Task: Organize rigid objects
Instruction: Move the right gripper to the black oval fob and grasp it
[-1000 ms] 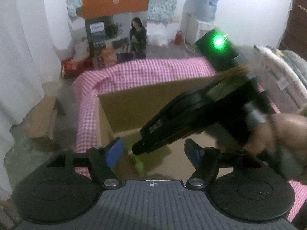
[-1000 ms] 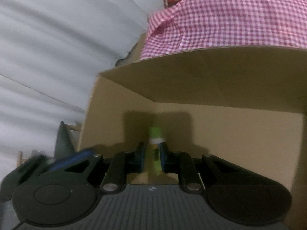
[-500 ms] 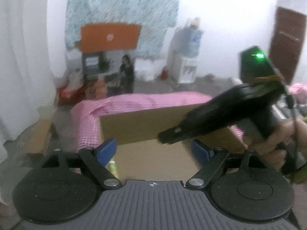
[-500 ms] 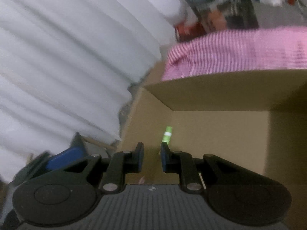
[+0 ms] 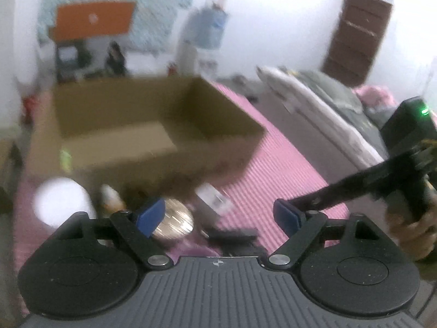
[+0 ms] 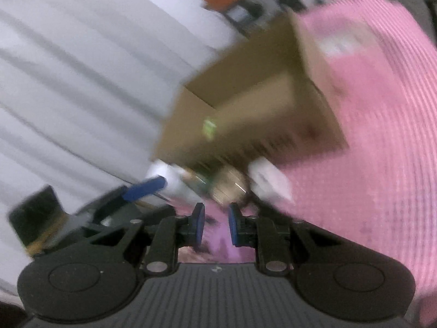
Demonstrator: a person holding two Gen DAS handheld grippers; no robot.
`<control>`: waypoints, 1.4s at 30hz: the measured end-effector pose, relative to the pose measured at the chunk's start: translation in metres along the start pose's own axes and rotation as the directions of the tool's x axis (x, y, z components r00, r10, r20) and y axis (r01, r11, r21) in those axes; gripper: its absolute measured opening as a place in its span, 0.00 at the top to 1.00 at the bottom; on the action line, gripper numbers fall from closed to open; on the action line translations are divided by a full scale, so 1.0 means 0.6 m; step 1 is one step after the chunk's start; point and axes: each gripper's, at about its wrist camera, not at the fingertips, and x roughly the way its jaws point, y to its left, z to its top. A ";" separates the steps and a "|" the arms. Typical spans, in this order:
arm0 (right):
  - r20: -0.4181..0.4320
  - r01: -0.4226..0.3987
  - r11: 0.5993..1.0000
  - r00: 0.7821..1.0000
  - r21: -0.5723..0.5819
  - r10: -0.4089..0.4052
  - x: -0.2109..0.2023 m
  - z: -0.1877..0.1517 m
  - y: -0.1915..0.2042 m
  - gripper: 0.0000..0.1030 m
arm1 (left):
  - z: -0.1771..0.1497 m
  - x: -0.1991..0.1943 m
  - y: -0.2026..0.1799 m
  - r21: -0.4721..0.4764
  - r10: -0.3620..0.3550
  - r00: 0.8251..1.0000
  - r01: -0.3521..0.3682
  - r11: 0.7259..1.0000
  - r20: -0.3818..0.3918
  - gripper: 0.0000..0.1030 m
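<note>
An open cardboard box (image 5: 136, 125) (image 6: 259, 109) stands on the pink checked cloth (image 5: 286, 169), and a green marker (image 5: 65, 158) (image 6: 209, 128) lies inside it. In front of the box sit a white roll (image 5: 62, 205), a small bottle (image 5: 110, 198), a round metal tin (image 5: 174, 221) (image 6: 229, 188), a white packet (image 5: 215, 198) (image 6: 270, 180) and a black object (image 5: 232, 233). My left gripper (image 5: 218, 216) hovers over these; its jaws stand wide, are closing, and grip nothing. My right gripper (image 6: 215, 224) is shut and empty, held by a hand (image 5: 412, 227) at the right.
White curtains (image 6: 68, 82) hang on the left. Folded bedding (image 5: 314, 104) lies to the right of the cloth, with a brown door (image 5: 357, 35) behind it. An orange carton (image 5: 92, 22) stands against the far wall. Both views are blurred by motion.
The right gripper let go of the green marker, left it in the box and pulled back to the right. The left gripper drew back and widened its jaws. The items before the box came into view.
</note>
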 end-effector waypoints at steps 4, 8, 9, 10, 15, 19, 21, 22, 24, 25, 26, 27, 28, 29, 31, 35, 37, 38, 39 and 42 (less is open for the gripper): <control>-0.042 0.060 0.997 0.997 0.053 -0.058 0.024 -0.037 -0.053 0.80 | -0.019 0.050 -0.019 0.023 -0.047 0.991 0.050 0.998 -0.125 0.35; -0.058 0.094 0.995 0.994 0.044 -0.092 0.035 -0.046 -0.072 0.80 | -0.035 0.087 -0.031 0.011 -0.096 0.968 0.102 0.995 -0.231 0.47; -0.066 0.099 0.994 0.993 0.036 -0.097 0.042 -0.042 -0.075 0.80 | -0.039 0.092 -0.032 0.009 -0.100 0.964 0.105 0.994 -0.247 0.49; -0.076 0.101 0.994 0.992 0.034 -0.098 0.049 -0.040 -0.078 0.80 | -0.040 0.100 -0.032 0.004 -0.102 0.959 0.106 0.994 -0.265 0.51; -0.148 0.090 0.995 0.985 0.036 -0.083 0.086 -0.044 -0.090 0.81 | -0.061 0.121 -0.036 -0.040 -0.106 0.941 0.099 0.994 -0.321 0.54; -0.172 0.046 0.998 0.984 0.036 -0.039 0.088 -0.050 -0.086 0.81 | -0.061 0.123 -0.036 -0.050 -0.087 0.938 0.075 0.996 -0.335 0.54; -0.165 0.043 0.998 0.986 0.035 -0.037 0.088 -0.048 -0.083 0.81 | -0.061 0.120 -0.031 -0.060 -0.088 0.937 0.071 0.996 -0.339 0.54; -0.158 0.052 0.998 0.986 0.030 -0.047 0.089 -0.048 -0.083 0.81 | -0.062 0.119 -0.030 -0.063 -0.089 0.936 0.072 0.995 -0.339 0.54; -0.151 0.071 0.997 0.986 0.028 -0.066 0.089 -0.046 -0.086 0.81 | -0.064 0.119 -0.031 -0.060 -0.089 0.936 0.072 0.996 -0.341 0.53; -0.153 0.076 0.996 0.986 0.035 -0.070 0.092 -0.044 -0.089 0.81 | -0.063 0.122 -0.033 -0.059 -0.087 0.935 0.071 0.996 -0.343 0.53; -0.155 0.064 0.997 0.986 0.050 -0.055 0.094 -0.043 -0.093 0.81 | -0.063 0.123 -0.034 -0.055 -0.078 0.935 0.063 0.997 -0.346 0.52; -0.158 0.058 0.996 0.986 0.060 -0.048 0.096 -0.041 -0.095 0.81 | -0.062 0.124 -0.037 -0.047 -0.068 0.936 0.056 0.997 -0.345 0.52; -0.159 0.058 0.996 0.986 0.061 -0.048 0.099 -0.040 -0.096 0.81 | -0.062 0.128 -0.039 -0.040 -0.062 0.937 0.052 0.998 -0.343 0.52; -0.159 0.060 0.997 0.986 0.058 -0.050 0.101 -0.040 -0.095 0.81 | -0.061 0.129 -0.041 -0.037 -0.057 0.938 0.047 0.998 -0.341 0.52; -0.162 0.056 0.997 0.986 0.060 -0.045 0.103 -0.042 -0.096 0.81 | -0.061 0.128 -0.041 -0.037 -0.053 0.939 0.043 0.998 -0.339 0.52; -0.166 -0.018 0.993 0.985 0.121 0.038 0.104 -0.049 -0.105 0.80 | -0.061 0.130 -0.041 -0.032 -0.045 0.940 0.037 0.999 -0.338 0.52; -0.156 -0.070 0.987 0.983 0.145 0.092 0.100 -0.053 -0.106 0.80 | -0.061 0.131 -0.043 -0.026 -0.042 0.940 0.036 0.999 -0.338 0.52; -0.152 -0.074 0.987 0.984 0.141 0.095 0.099 -0.055 -0.104 0.80 | -0.061 0.132 -0.044 -0.021 -0.039 0.940 0.034 0.999 -0.339 0.53; -0.150 -0.061 0.990 0.985 0.130 0.080 0.099 -0.056 -0.102 0.80 | -0.061 0.132 -0.046 -0.014 -0.031 0.940 0.027 1.000 -0.340 0.54; -0.148 -0.005 0.994 0.989 0.108 0.021 0.105 -0.061 -0.100 0.80 | -0.061 0.134 -0.052 0.019 -0.004 0.940 0.011 1.000 -0.342 0.58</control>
